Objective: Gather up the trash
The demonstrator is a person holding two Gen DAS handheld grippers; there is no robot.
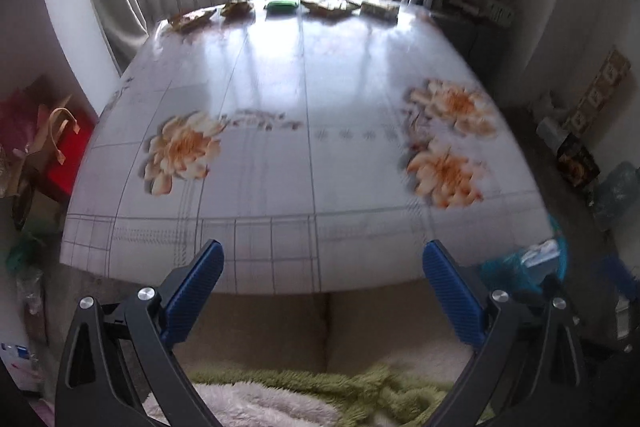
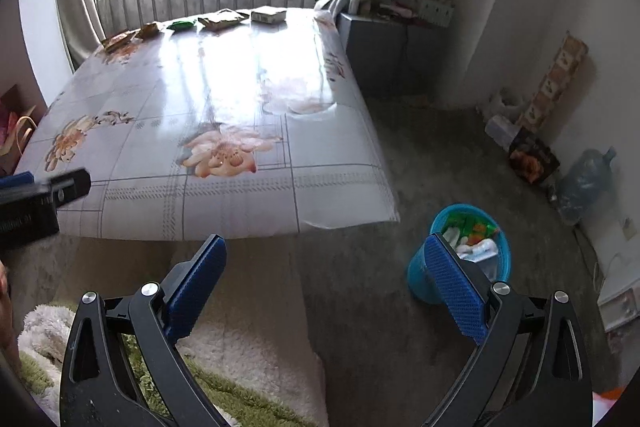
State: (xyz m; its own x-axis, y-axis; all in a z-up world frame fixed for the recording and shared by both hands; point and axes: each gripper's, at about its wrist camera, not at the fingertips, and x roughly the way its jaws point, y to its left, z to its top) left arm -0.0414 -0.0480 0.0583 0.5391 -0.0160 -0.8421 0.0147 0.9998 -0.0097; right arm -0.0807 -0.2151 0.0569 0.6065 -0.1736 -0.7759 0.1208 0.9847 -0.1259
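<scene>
Several pieces of trash lie in a row along the table's far edge: brown wrappers [image 1: 192, 19], a green packet [image 1: 281, 6] and a small box [image 1: 379, 9]. The same wrappers [image 2: 222, 19], green packet [image 2: 182, 24] and box [image 2: 269, 15] show in the right wrist view. A blue waste basket [image 2: 420, 279] holding wrappers stands on the floor to the table's right, also glimpsed as a blue basket [image 1: 520, 267]. My left gripper [image 1: 323, 255] hangs open over the table's near edge with nothing in it. My right gripper [image 2: 326, 253] is open too, its right finger [image 2: 452, 279] in front of the basket.
The table [image 1: 280, 167] has a glossy floral cover. A window grille and curtains stand behind it. Red bags [image 1: 60, 147] crowd the left floor. A water jug [image 2: 584, 183], boxes and a grey cabinet [image 2: 384, 47] line the right wall. A fluffy green and white blanket [image 1: 280, 395] lies below the grippers.
</scene>
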